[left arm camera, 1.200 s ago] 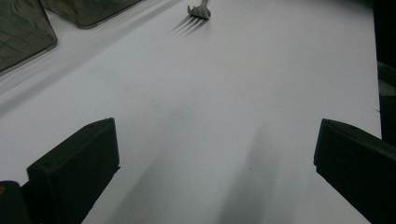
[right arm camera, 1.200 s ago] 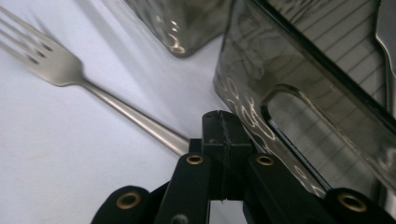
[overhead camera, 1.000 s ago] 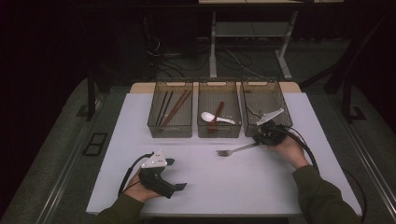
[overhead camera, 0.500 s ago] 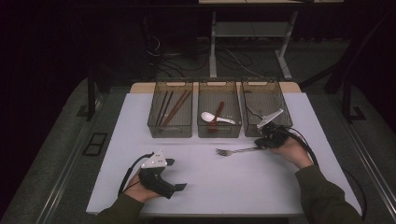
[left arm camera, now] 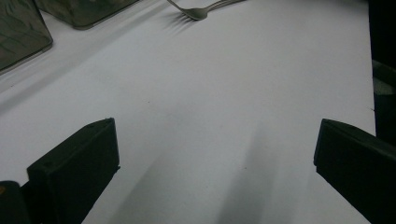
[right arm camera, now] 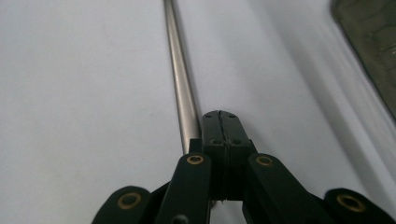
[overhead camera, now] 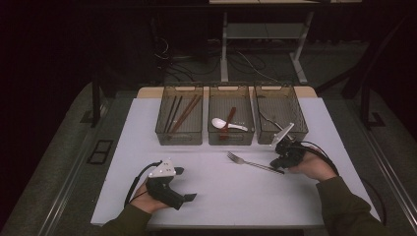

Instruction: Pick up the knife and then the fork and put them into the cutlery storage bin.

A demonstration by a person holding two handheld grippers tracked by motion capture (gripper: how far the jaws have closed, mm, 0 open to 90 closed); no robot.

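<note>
The fork [overhead camera: 253, 163] lies low over the white desk [overhead camera: 221, 196], at about three o'clock from the middle of the sheet, its tines pointing toward ten o'clock and its handle running toward four o'clock into our right gripper [overhead camera: 281, 163]. Compared with a second ago, we see that the fork has shifted: then its tines sat lower and its handle slanted up toward the right-hand bin; now the tines are the higher end in the high view, and the right hand has come a little toward us and away from the bins. The left hand has stayed where it was.

In the right gripper view, the fingers [right arm camera: 212, 135] are pressed together, and the fork's steel handle [right arm camera: 182, 93] runs out from just beside and under them on their left. We judge them to be pinching the end of the handle, though the contact itself is hidden beneath the fingers.

Our left gripper [overhead camera: 172, 189] rests near the desk's front edge at about seven o'clock, holding nothing. In its own view its fingers [left arm camera: 74, 163] are spread wide over bare desk, with the fork's tines [left arm camera: 196, 11] well apart at twelve o'clock.

Three bins [overhead camera: 231, 140] stand in a row at twelve o'clock.
</note>
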